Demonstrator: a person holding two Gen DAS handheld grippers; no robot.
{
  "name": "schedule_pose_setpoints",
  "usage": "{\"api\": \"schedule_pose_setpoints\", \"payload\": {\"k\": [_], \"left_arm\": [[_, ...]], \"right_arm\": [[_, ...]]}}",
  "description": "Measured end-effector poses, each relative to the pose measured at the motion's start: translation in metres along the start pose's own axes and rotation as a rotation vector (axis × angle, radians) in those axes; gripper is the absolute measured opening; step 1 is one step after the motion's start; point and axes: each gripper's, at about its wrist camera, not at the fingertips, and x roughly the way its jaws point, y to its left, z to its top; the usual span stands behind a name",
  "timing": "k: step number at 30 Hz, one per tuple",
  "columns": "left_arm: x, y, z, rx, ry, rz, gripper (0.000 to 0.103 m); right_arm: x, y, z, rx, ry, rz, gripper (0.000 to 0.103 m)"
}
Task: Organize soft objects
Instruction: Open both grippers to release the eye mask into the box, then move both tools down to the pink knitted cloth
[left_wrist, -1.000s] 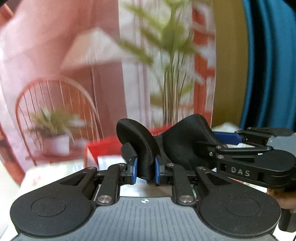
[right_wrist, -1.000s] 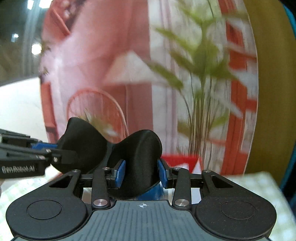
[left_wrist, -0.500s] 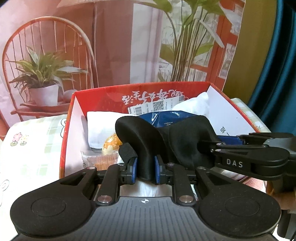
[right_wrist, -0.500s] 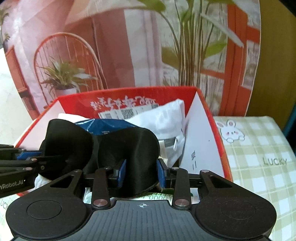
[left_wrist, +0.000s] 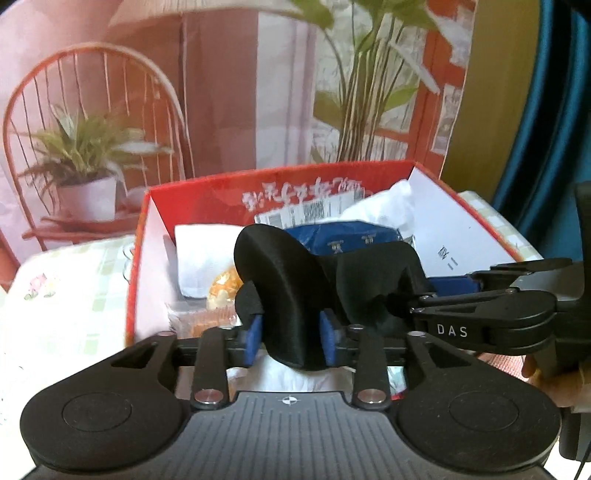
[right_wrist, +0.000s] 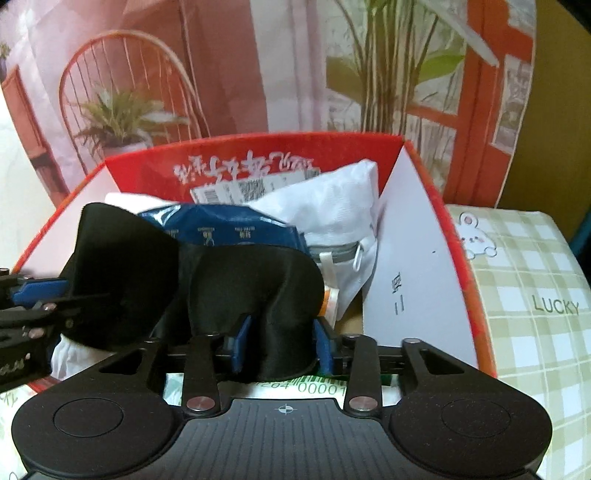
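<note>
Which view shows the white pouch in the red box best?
The right wrist view: the white pouch shows nearly whole, lying against the box wall, its grey band and loop visible. The left wrist view gives only its top, behind the blue packet and black mask.

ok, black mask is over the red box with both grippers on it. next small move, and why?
Probably finish opening both and back off. The black eye mask hangs over the red box; the left gripper and right gripper have just been opening, the mask ends between their blue pads, seemingly slack. It should drop onto the packets below.
</note>
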Motion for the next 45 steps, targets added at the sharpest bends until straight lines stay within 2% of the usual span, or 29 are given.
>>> {"api": "schedule_pose_setpoints", "payload": {"k": [2, 3, 4, 6, 8, 11, 15, 18, 21, 23, 27, 32, 34, 38, 45], "left_arm": [[-0.012, 0.003, -0.001, -0.016, -0.027, 0.011, 0.073], [-0.020, 0.005, -0.003, -0.029, -0.050, 0.014, 0.078], [-0.027, 0.008, -0.004, -0.041, -0.079, 0.011, 0.081], [-0.043, 0.014, -0.009, -0.069, -0.135, -0.004, 0.084], [-0.055, 0.017, -0.015, -0.092, -0.171, -0.003, 0.086], [-0.073, 0.018, -0.026, -0.102, -0.214, -0.002, 0.087], [-0.095, 0.016, -0.049, -0.094, -0.251, 0.004, 0.087], [-0.111, 0.014, -0.073, -0.078, -0.270, -0.031, 0.090], [-0.117, 0.010, -0.094, -0.058, -0.264, -0.006, 0.090], [-0.116, 0.011, -0.103, -0.072, -0.270, 0.029, 0.090], [-0.100, 0.015, -0.115, -0.143, -0.232, 0.014, 0.090], [-0.074, 0.008, -0.128, -0.128, -0.204, 0.044, 0.090], [-0.064, 0.010, -0.134, -0.156, -0.166, 0.050, 0.090], [-0.052, 0.017, -0.140, -0.192, -0.140, 0.081, 0.090], [-0.038, 0.022, -0.151, -0.202, -0.138, 0.124, 0.090]], "right_arm": [[-0.010, 0.001, -0.003, -0.024, -0.052, -0.006, 0.047], [-0.016, 0.002, -0.005, -0.040, -0.077, -0.008, 0.049], [-0.022, 0.004, -0.009, -0.061, -0.100, -0.014, 0.057], [-0.035, 0.007, -0.016, -0.100, -0.145, -0.021, 0.061], [-0.051, 0.009, -0.024, -0.124, -0.218, -0.024, 0.071], [-0.074, 0.009, -0.037, -0.162, -0.326, -0.020, 0.074], [-0.097, 0.003, -0.057, -0.168, -0.415, -0.021, 0.076], [-0.114, 0.001, -0.080, -0.181, -0.490, -0.113, 0.076], [-0.127, 0.000, -0.107, -0.208, -0.531, -0.109, 0.078], [-0.128, 0.000, -0.122, -0.224, -0.524, -0.105, 0.085], [-0.113, -0.001, -0.144, -0.216, -0.432, -0.099, 0.085], [-0.089, -0.003, -0.161, -0.195, -0.376, -0.126, 0.085], [-0.082, -0.006, -0.164, -0.177, -0.360, -0.123, 0.085], [-0.072, -0.016, -0.165, -0.123, -0.325, -0.140, 0.085], [-0.058, -0.041, -0.161, 0.025, -0.240, -0.131, 0.085]]}}
